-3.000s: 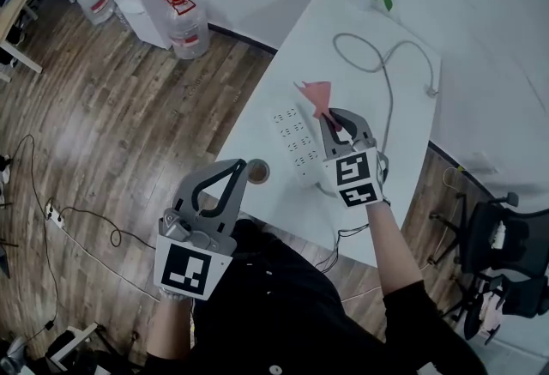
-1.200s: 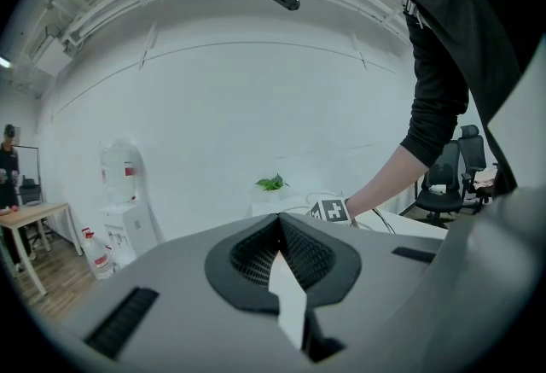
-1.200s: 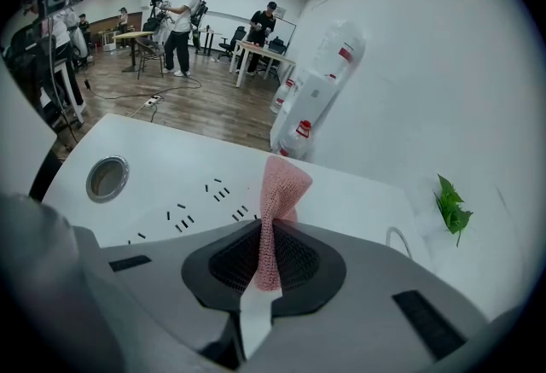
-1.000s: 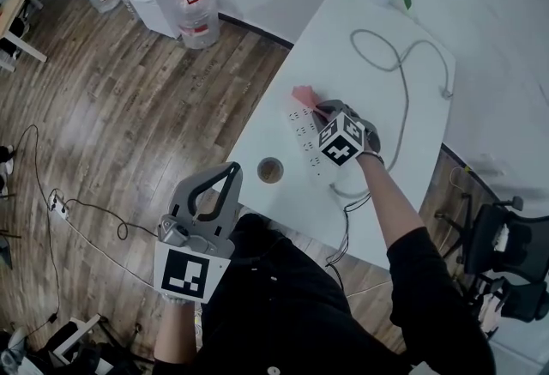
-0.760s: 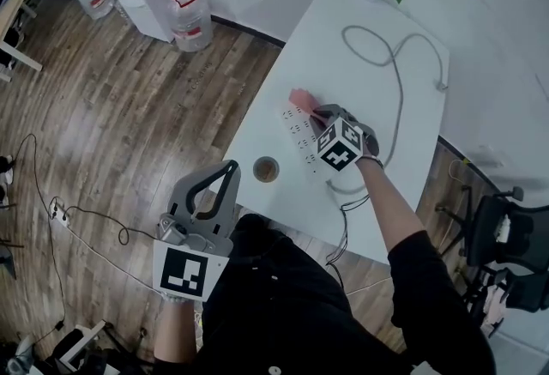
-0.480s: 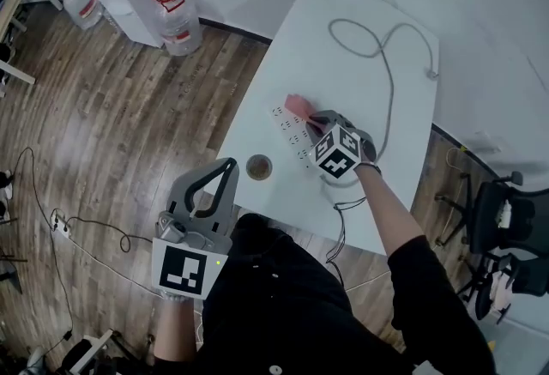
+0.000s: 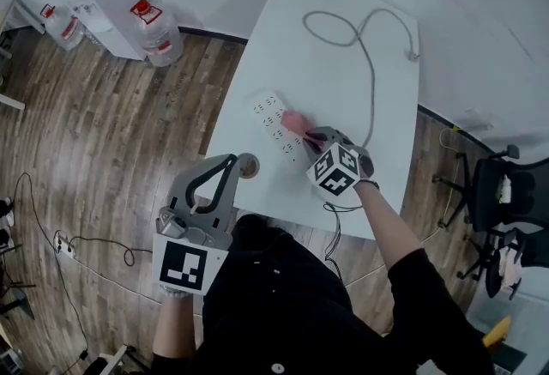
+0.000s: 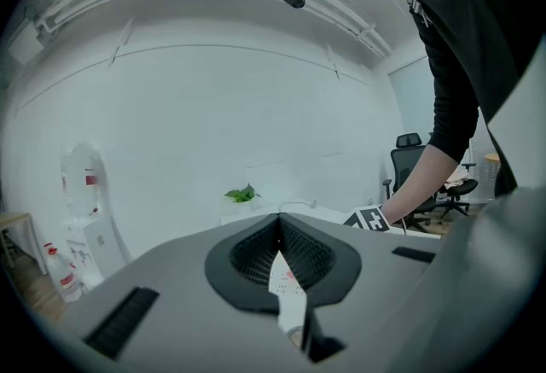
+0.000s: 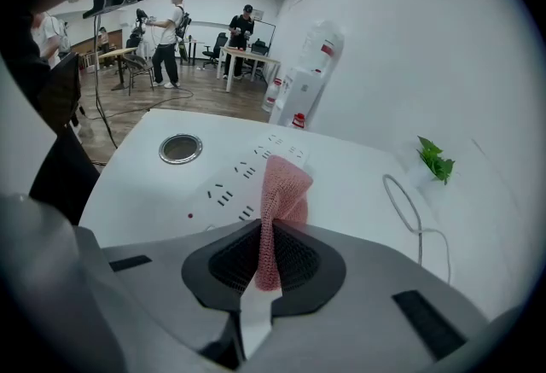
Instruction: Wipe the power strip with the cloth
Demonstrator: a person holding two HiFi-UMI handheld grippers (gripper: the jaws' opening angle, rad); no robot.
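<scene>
**Pink cloth on power strip, wipe in mid-pass**

Item 1. Cloth [image 9: 281, 188]: pink, knitted, one end pinched in the right gripper [image 9: 271, 230], whose jaws are closed tight on it. The free end is bunched down against the top of the strip.

Item 2. Power strip [image 7: 268, 111]: white, lying flat and slantwise near the left edge of the desk [image 7: 343, 39], with its grey cable [image 7: 371, 81] looping away toward the far end. A round metal grommet [image 7: 247, 164] sits just beside its near end.

Item 3. Left gripper [image 7: 225, 172]: jaws together, holding nothing, held off the desk over the wooden floor. It takes no part.

Change noted. Three seconds ago the cloth hung lifted above the strip. One second ago it pressed on the far sockets. It now sits about mid-length, and the far sockets lie uncovered behind it.

Reading. The stroke appears to run from the far end toward the person, roughly half done; the near sockets and the switch end remain to be covered. The strip is unheld and may slide under the drag.
</scene>
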